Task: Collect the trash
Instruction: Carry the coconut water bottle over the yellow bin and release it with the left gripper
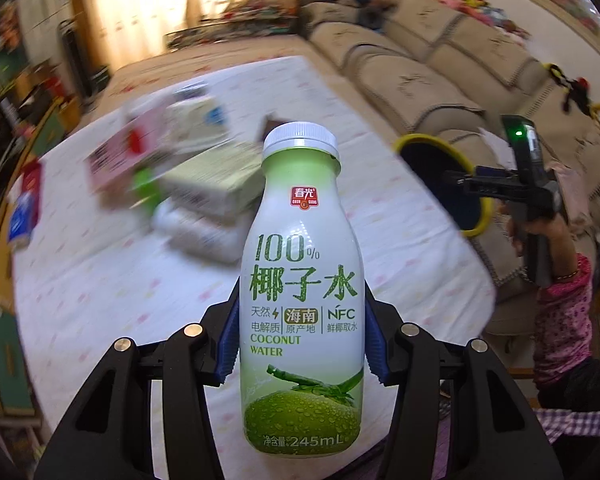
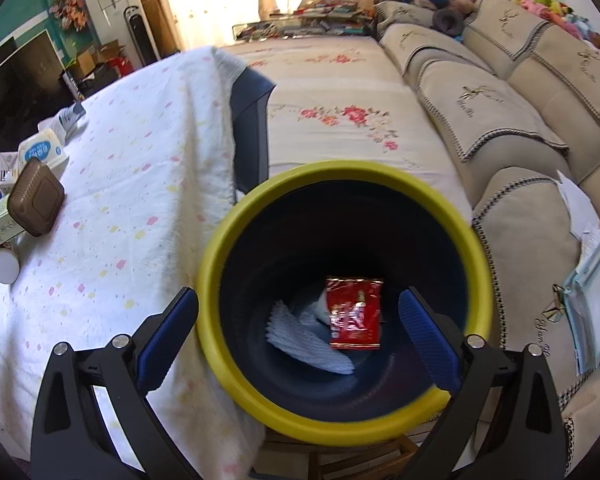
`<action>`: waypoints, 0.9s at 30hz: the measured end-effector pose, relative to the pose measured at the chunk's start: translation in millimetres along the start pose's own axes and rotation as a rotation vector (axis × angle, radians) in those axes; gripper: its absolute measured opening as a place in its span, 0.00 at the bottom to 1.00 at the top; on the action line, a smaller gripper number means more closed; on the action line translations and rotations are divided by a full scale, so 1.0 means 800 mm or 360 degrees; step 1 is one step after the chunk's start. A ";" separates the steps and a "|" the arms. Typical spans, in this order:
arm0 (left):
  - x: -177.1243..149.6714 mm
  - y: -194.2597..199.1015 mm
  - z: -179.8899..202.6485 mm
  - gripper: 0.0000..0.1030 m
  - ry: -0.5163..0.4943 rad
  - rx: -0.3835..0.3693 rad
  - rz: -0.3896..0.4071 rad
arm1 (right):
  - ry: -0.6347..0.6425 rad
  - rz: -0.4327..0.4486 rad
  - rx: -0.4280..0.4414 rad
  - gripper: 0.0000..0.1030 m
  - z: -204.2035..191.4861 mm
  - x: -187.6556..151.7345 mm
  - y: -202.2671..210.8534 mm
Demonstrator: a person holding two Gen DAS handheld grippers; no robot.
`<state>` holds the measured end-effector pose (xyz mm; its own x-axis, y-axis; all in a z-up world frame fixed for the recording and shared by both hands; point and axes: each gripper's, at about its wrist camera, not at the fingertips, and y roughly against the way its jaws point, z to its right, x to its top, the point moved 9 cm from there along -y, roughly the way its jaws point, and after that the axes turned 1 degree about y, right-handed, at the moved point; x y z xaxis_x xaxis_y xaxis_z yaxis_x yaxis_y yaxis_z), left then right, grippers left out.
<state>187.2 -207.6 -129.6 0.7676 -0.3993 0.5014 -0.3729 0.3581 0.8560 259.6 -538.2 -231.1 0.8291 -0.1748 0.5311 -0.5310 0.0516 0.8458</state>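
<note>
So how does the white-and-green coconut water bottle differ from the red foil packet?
The coconut water bottle is a rigid, capped container clamped between the left gripper pads; the red foil packet is flat and crinkled. The bottle is outside the yellow-rimmed dark bin; the packet lies in its bottom. Both are drink or snack packaging.

Green-white bottle; yellow-rimmed navy bin.

White dotted cloth covers the table; cartons, a brown box and perhaps tubs lie there.
</note>
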 end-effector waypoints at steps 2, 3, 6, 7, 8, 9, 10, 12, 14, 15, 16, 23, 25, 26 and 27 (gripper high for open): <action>0.020 -0.013 0.038 0.50 -0.0076 -0.0087 0.0007 | -0.0004 0.0026 -0.0015 0.93 0.010 -0.003 0.014; 0.035 -0.025 0.060 0.50 -0.0125 -0.0124 0.0010 | -0.0002 0.0037 -0.0025 0.93 0.015 -0.005 0.021; 0.069 -0.054 0.112 0.50 -0.0222 -0.0201 -0.0001 | 0.0013 0.0064 -0.0069 0.93 0.033 -0.014 0.040; 0.077 -0.065 0.127 0.50 -0.0243 -0.0219 -0.0013 | 0.0016 0.0069 -0.0087 0.93 0.039 -0.017 0.045; 0.090 -0.079 0.145 0.50 -0.0269 -0.0244 -0.0029 | 0.0017 0.0073 -0.0107 0.93 0.047 -0.020 0.050; 0.099 -0.088 0.158 0.50 -0.0289 -0.0264 -0.0038 | 0.0015 0.0078 -0.0136 0.93 0.056 -0.023 0.055; 0.108 -0.100 0.173 0.50 -0.0310 -0.0281 -0.0047 | 0.0010 0.0083 -0.0168 0.93 0.065 -0.026 0.059; 0.127 -0.125 0.200 0.50 -0.0344 -0.0299 -0.0069 | 0.0000 0.0089 -0.0223 0.93 0.081 -0.032 0.067; 0.141 -0.151 0.223 0.50 -0.0385 -0.0321 -0.0094 | -0.0015 0.0088 -0.0260 0.93 0.098 -0.039 0.072; 0.148 -0.166 0.236 0.50 -0.0397 -0.0327 -0.0114 | -0.0023 0.0085 -0.0266 0.93 0.104 -0.041 0.074; 0.154 -0.179 0.245 0.50 -0.0402 -0.0333 -0.0139 | -0.0032 0.0081 -0.0272 0.93 0.111 -0.044 0.074; 0.187 -0.263 0.286 0.50 -0.0400 -0.0327 -0.0234 | -0.0092 0.0055 -0.0280 0.93 0.143 -0.055 0.070; 0.189 -0.277 0.284 0.50 -0.0388 -0.0316 -0.0245 | -0.0100 0.0042 -0.0280 0.93 0.147 -0.058 0.066; 0.190 -0.281 0.285 0.53 -0.0384 -0.0310 -0.0245 | -0.0103 0.0037 -0.0278 0.93 0.149 -0.058 0.063; 0.192 -0.283 0.286 0.55 -0.0377 -0.0303 -0.0239 | -0.0104 0.0034 -0.0275 0.93 0.149 -0.059 0.062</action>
<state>270.4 -542.9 -217.5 0.6558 -0.6364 0.4061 -0.1436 0.4229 0.8947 173.0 -644.7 -220.1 0.8017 -0.2349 0.5496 -0.5057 0.2234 0.8333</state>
